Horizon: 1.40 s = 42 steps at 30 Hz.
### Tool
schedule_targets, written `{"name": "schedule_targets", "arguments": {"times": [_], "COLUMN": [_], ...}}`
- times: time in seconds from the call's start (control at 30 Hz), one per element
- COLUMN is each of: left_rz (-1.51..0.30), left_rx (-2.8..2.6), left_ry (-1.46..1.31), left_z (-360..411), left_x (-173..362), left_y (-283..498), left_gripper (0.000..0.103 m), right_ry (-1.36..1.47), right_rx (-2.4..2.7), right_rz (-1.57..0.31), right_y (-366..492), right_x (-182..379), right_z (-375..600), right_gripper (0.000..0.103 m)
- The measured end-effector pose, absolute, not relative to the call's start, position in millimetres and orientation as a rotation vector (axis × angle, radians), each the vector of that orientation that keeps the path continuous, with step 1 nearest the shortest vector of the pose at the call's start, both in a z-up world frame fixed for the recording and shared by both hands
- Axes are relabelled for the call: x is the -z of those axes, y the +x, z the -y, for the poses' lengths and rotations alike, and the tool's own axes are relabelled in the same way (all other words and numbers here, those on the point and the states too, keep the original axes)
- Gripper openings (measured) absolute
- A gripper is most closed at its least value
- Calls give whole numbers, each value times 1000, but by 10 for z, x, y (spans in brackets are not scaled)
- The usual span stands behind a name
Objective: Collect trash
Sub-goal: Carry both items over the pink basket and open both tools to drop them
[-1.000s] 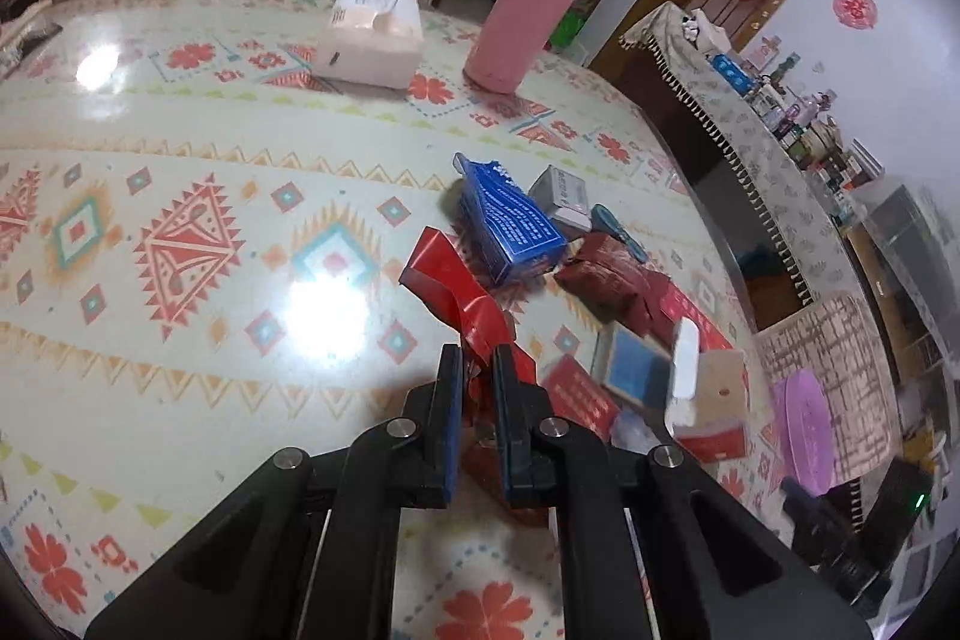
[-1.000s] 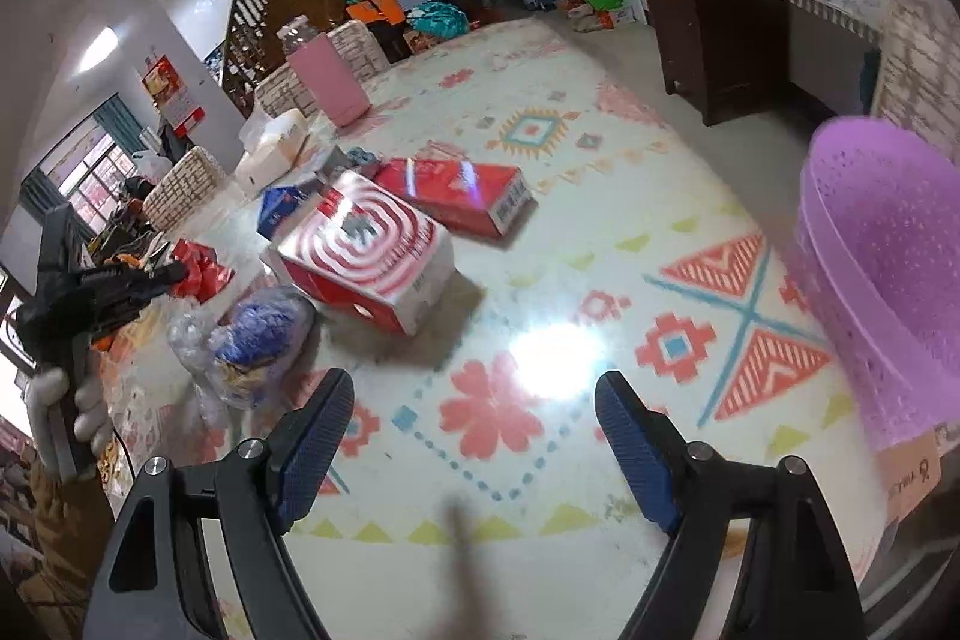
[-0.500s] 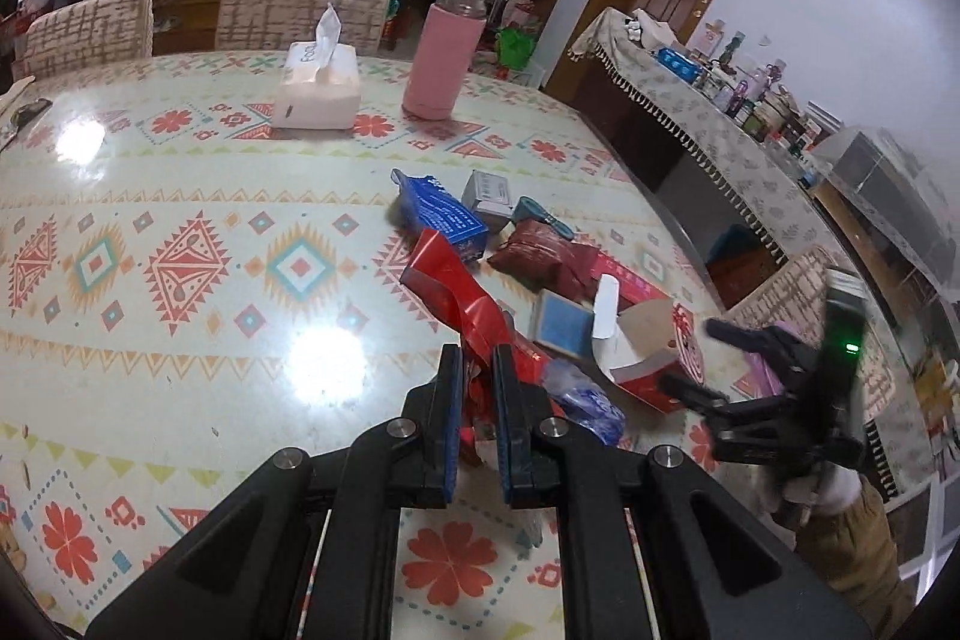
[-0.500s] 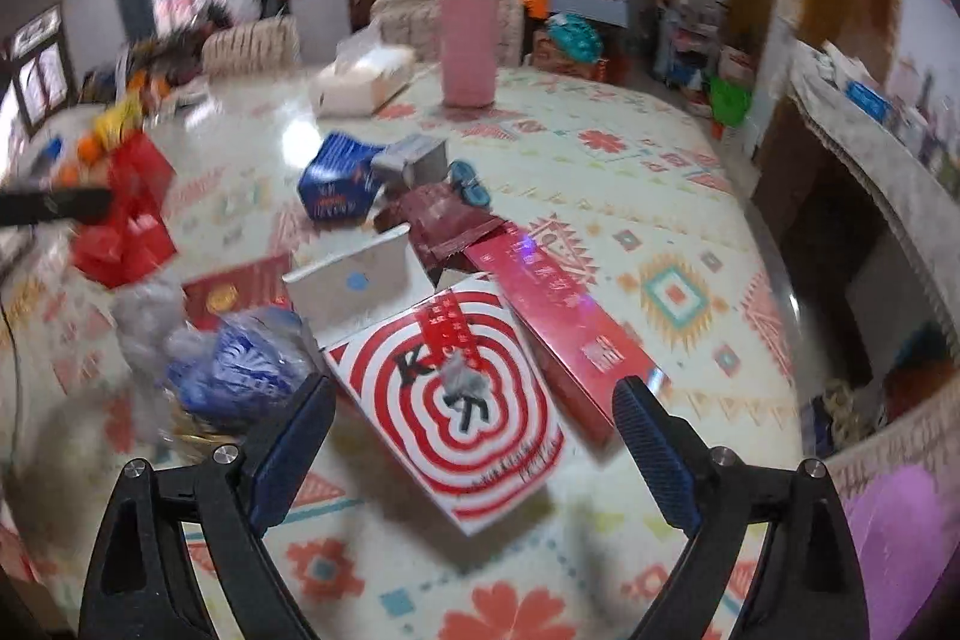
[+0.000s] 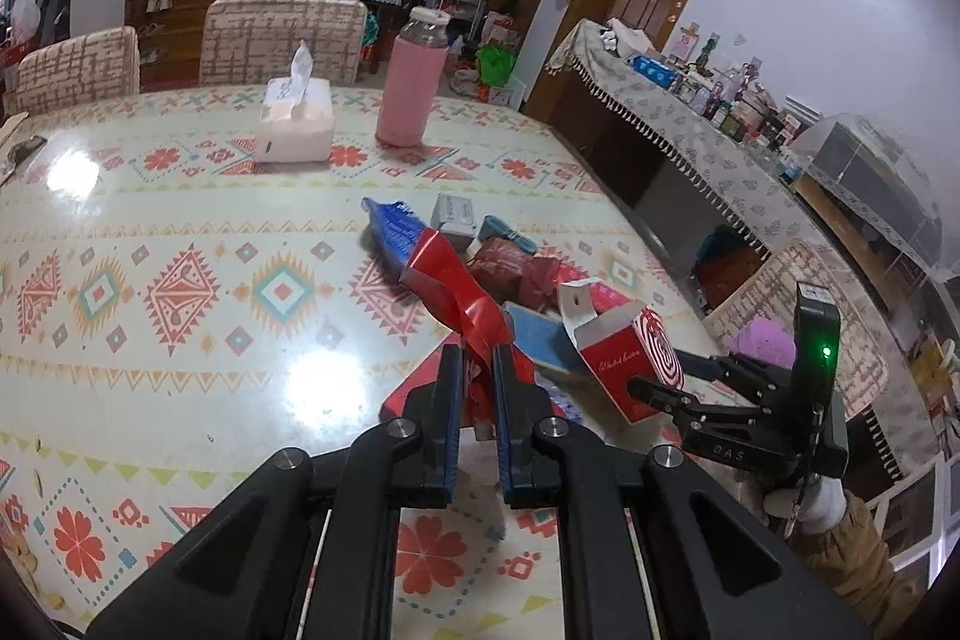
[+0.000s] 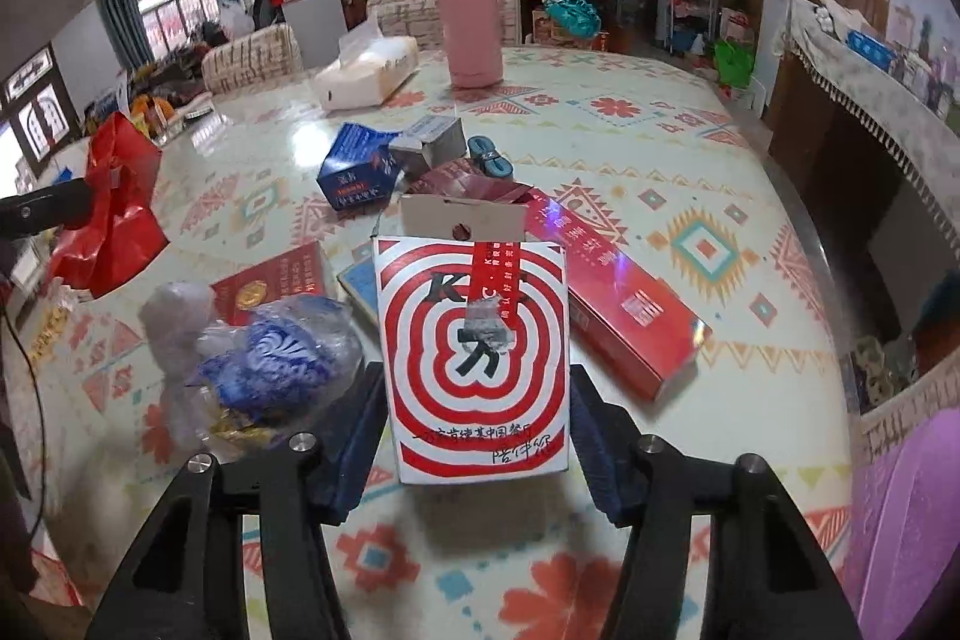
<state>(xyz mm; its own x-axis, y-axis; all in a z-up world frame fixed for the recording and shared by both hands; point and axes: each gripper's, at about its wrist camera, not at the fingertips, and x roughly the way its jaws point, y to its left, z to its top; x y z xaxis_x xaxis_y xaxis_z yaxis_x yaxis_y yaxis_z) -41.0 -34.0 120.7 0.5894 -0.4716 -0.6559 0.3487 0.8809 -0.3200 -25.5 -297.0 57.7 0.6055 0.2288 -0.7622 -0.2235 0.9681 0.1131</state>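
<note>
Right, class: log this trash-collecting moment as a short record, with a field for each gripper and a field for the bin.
left gripper: shut on the red wrapper, lifted off the table
right gripper: jaws just closing, now pressing both sides of the red-and-white box
bin: purple basket at right edge

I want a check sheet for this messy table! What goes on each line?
Surface: patterned table, glossy, with light glare.
Job's things: red wrapper, lifted off the table; red-and-white box; long red box; blue packet; plastic bag; purple basket at the table edge.
Clutter: tissue box and pink bottle, standing apart.
Grippers: left gripper shut on the red wrapper; right gripper has just been closing, pads against the red-and-white box's sides.
Cables: thin dark cable at the left edge.
Surroundings: chairs, stairs, crowded sideboard.
</note>
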Motion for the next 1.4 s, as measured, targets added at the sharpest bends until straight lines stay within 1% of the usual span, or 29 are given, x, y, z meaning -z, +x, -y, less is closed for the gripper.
{"name": "schedule_targets", "arguments": {"times": [0.27,0.5,0.63,0.93,1.13,1.4], "left_rz": [-790,-780,-783,-806,-853,-899], "left_rx": [526,611,681,867,983,1039], "left_ry": [-137,-70,-32,59,76,109], "left_z": [540,1023,1399,2515,3283,4087], "left_x": [-1362,-1476,-1524,-1541,-1490,-1399], "left_y": [-518,-613,-650,-727,-729,-645], "left_gripper": [9,9,9,9,9,9], "right_ry": [152,230,289,383,423,474], "right_rx": [-252,-167,-85,120,221,300], "right_rz": [-809,-728,-693,-627,-605,-601], "right_y": [-693,-1158,-1406,-1953,-2240,-2402], "right_x": [-846,-1044,-1088,-1143,-1146,-1066], "right_z": [3277,3729,4102,4935,5341,5703], "right_gripper": [62,62,62,62,62,63]}}
